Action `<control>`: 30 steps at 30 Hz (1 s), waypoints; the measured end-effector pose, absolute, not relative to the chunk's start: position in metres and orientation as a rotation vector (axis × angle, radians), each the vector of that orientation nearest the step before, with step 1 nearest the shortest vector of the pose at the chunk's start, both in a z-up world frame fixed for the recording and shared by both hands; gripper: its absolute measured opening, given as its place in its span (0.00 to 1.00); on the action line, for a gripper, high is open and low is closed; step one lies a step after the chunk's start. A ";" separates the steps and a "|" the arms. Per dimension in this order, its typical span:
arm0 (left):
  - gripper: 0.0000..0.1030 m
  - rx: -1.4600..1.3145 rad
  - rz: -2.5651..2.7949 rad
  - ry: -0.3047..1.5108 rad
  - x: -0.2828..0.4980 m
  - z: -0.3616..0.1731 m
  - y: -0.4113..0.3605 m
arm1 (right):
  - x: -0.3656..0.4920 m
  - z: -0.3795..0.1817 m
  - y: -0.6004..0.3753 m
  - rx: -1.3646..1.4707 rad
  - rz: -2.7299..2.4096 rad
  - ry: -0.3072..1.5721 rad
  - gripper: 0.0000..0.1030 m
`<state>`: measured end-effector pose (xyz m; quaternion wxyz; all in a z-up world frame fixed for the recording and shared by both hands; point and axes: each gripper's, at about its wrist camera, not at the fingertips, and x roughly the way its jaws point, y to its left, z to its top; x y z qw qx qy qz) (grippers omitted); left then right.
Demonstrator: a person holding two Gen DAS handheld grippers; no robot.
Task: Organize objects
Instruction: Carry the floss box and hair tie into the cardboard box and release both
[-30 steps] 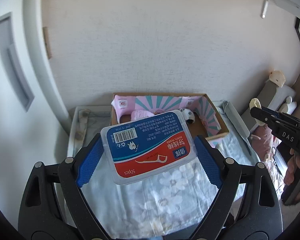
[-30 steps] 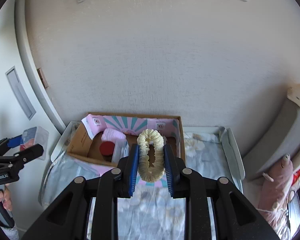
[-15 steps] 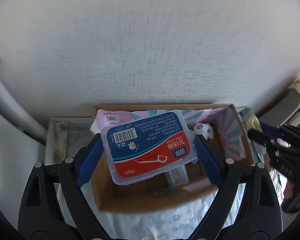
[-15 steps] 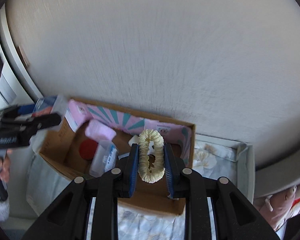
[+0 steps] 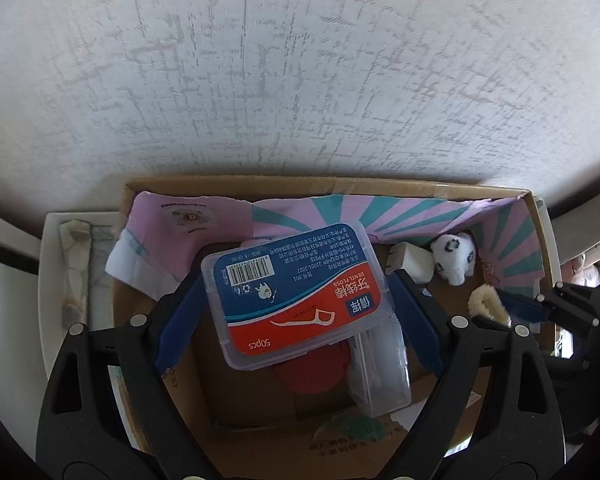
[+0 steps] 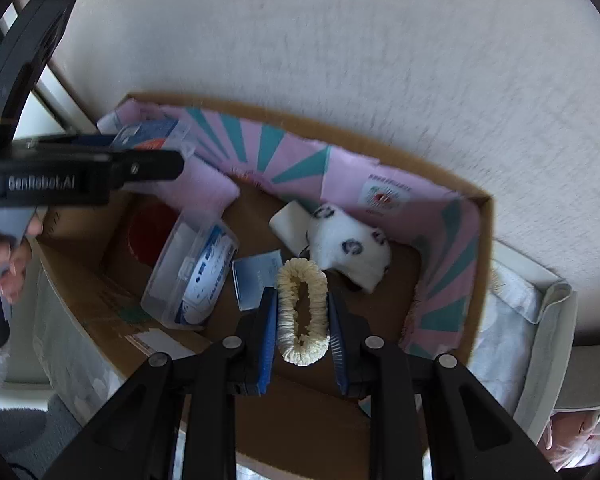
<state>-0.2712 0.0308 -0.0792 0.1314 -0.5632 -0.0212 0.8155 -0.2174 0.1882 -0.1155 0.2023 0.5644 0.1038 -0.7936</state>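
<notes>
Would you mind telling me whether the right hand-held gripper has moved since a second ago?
Yes. The right hand-held gripper, shut on the cream scrunchie, has come down over the cardboard box, which now fills its view.

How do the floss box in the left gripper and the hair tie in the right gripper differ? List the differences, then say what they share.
1. The floss box is a hard, flat rectangle; the hair tie is a soft, ruffled loop.
2. The floss box has a blue and red printed label; the hair tie is plain cream.
3. The floss box spreads the left gripper wide; the hair tie sits squeezed in the narrow right gripper.

Both are held above the cardboard box.
</notes>
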 end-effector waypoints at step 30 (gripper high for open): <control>1.00 -1.570 2.377 0.002 -0.227 -0.041 0.056 | -0.184 -0.082 0.193 1.529 -2.264 0.249 0.99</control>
